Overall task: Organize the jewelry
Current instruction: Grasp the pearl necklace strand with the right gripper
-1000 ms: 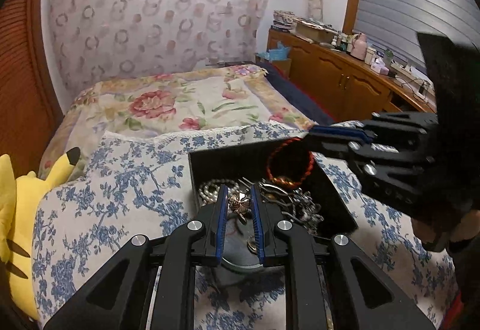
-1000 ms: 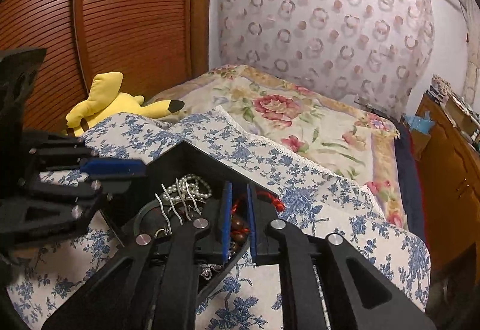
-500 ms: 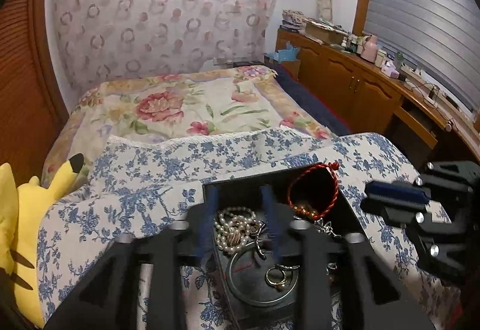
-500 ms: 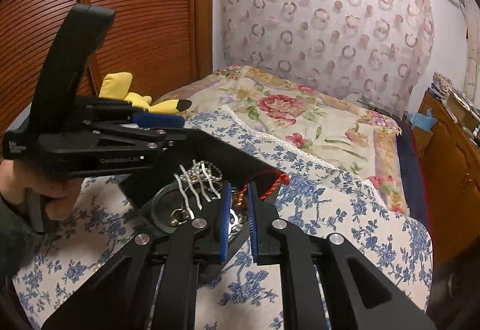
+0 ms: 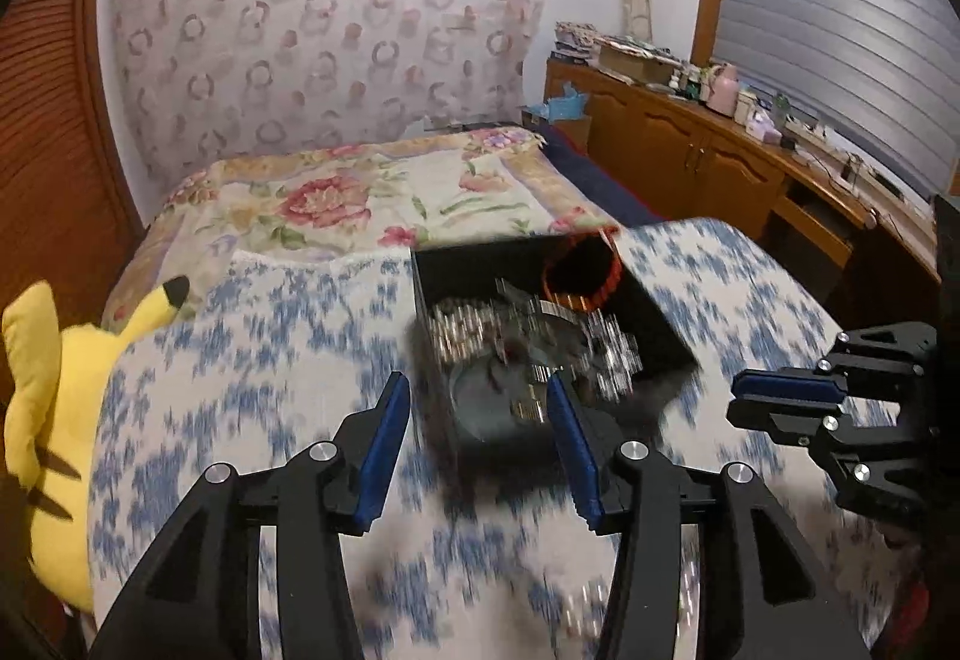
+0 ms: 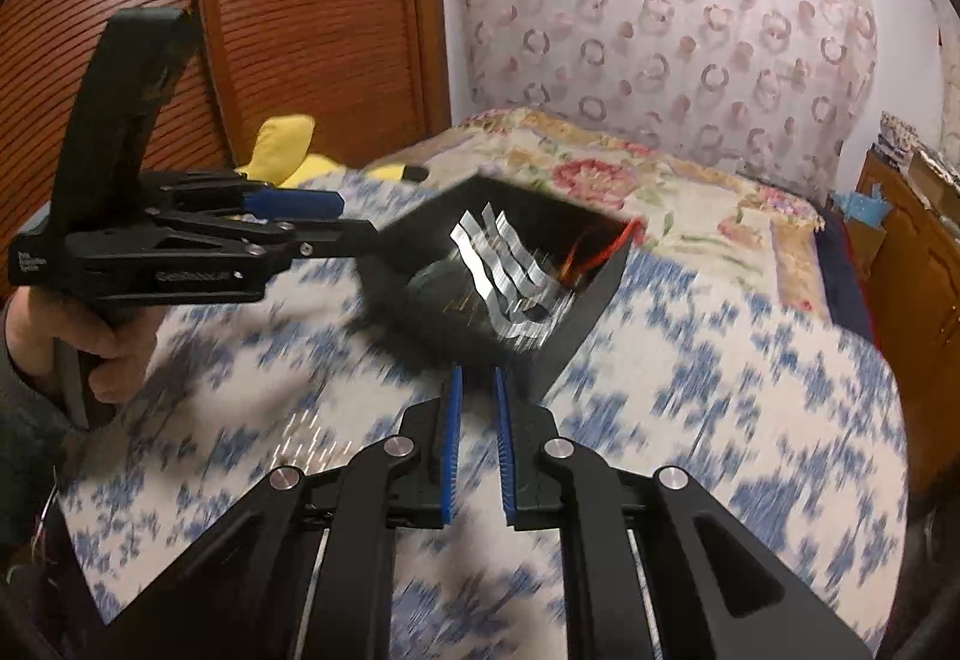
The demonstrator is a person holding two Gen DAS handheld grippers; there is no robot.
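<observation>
A black open jewelry box (image 5: 651, 315) sits on a blue-flowered cloth (image 5: 252, 372), blurred by motion. Inside lie a red cord bracelet (image 5: 579, 273), pearl beads (image 5: 462, 330), silver pieces and a round dark lid. The box also shows in the right wrist view (image 6: 594, 294), with silver strips (image 6: 504, 264) in it. My left gripper (image 5: 480, 432) is open and empty, held just short of the box's near edge. My right gripper (image 6: 477, 444) is nearly shut with nothing between its pads, pulled back from the box; it also shows in the left wrist view (image 5: 786, 399).
A yellow plush toy (image 5: 54, 420) lies at the left of the cloth. A flowered bedspread (image 5: 360, 204) stretches behind the box. A wooden cabinet with clutter (image 5: 720, 150) runs along the right wall. A wooden sliding door (image 6: 300, 0) stands at the left.
Both grippers have pulled back from the box. My left gripper has opened wide and let go of the small ornament. My right gripper has let go of the red bracelet, which lies in the box.
</observation>
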